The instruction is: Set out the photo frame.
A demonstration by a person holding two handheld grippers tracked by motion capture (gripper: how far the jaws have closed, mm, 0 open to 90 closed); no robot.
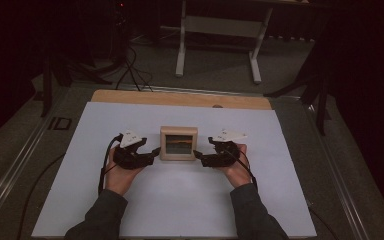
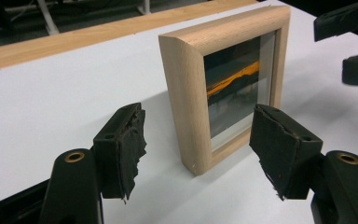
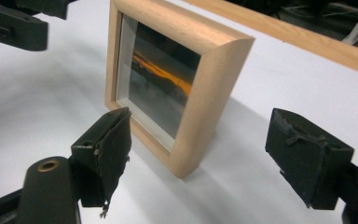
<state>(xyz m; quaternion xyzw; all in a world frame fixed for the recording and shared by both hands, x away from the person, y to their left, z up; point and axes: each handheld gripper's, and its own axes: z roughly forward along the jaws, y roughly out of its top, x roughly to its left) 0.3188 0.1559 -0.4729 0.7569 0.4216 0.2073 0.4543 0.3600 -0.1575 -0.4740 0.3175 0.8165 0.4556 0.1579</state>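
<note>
White table [image 1: 130,210]; hands [image 1: 122,175] flanking upright frame [image 1: 178,143]

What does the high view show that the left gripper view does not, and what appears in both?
The high view alone takes in the person's two hands, left and right, the dark sleeves, the grey three-cornered plates and the white table legs on the floor behind. The left gripper view alone brings out the orange band in the picture behind the glass and the frayed black pads of the left hand-held gripper, whose jaws stand open. Both share the upright wooden picture frame on the white sheet and the wooden table edge.
</note>
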